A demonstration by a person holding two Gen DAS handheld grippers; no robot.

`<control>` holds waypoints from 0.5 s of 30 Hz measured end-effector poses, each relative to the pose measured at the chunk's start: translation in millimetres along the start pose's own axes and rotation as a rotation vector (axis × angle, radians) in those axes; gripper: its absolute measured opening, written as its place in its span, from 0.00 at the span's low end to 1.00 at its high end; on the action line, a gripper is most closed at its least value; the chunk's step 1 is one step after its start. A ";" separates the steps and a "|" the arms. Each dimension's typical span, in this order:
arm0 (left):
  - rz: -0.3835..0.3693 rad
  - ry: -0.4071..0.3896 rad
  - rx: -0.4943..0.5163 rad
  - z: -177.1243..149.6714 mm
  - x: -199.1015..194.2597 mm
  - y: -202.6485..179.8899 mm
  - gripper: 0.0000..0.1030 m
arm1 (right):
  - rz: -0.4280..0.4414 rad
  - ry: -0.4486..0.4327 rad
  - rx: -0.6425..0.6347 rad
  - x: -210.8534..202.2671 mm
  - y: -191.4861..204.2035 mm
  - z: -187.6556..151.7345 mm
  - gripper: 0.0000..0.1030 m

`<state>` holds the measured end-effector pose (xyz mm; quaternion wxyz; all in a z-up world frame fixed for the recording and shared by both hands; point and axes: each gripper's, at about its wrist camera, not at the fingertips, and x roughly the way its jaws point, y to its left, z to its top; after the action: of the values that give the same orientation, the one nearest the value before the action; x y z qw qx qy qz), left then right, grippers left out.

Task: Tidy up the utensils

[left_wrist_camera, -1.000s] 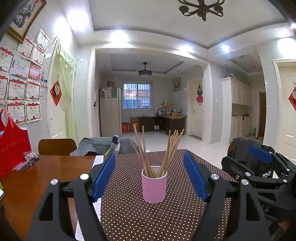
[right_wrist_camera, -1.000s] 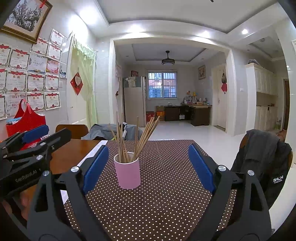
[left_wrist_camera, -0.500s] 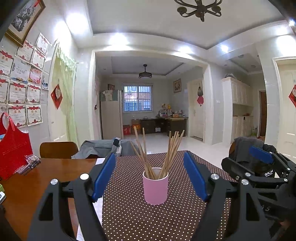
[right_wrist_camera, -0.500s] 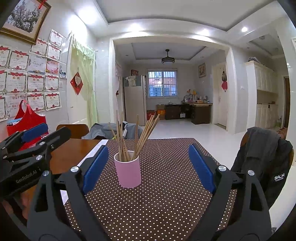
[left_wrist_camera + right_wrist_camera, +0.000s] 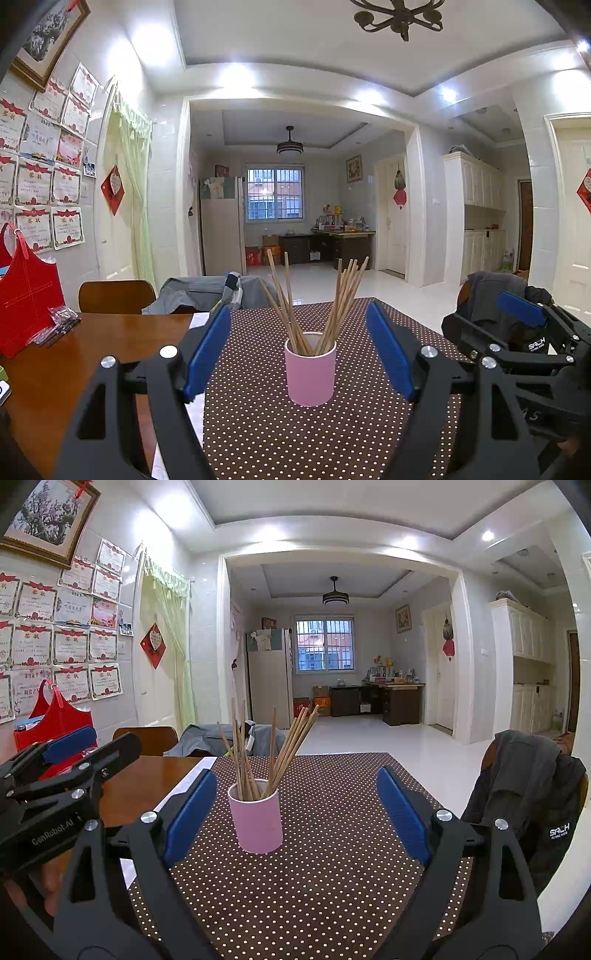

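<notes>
A pink cup (image 5: 311, 369) stands upright on a brown polka-dot cloth (image 5: 280, 439) and holds several wooden chopsticks (image 5: 317, 299) fanned out. It also shows in the right wrist view (image 5: 256, 818) with the chopsticks (image 5: 273, 746). My left gripper (image 5: 299, 350) is open and empty, its blue pads either side of the cup, short of it. My right gripper (image 5: 295, 808) is open and empty, the cup just left of its centre. Each gripper shows in the other's view: the right one (image 5: 517, 343), the left one (image 5: 62, 771).
The cloth covers a wooden table (image 5: 74, 369). A red bag (image 5: 26, 291) stands at the table's left by the wall. Chairs draped with clothes stand at the far side (image 5: 207, 291) and at the right (image 5: 532, 797).
The left wrist view has tilted up slightly, so the cup sits lower in it. The cup, chopsticks and right gripper have hardly moved. Both grippers stay open.
</notes>
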<state>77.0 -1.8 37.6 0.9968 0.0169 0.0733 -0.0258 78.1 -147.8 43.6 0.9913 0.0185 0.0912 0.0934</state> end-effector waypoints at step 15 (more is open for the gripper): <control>0.000 0.002 -0.001 0.8 -0.3 2.2 0.72 | 0.001 0.004 0.003 0.7 0.6 -1.6 0.85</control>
<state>76.9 0.3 38.5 0.9968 0.0166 0.0743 -0.0256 78.4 -147.0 41.9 0.9910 0.0201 0.0936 0.0939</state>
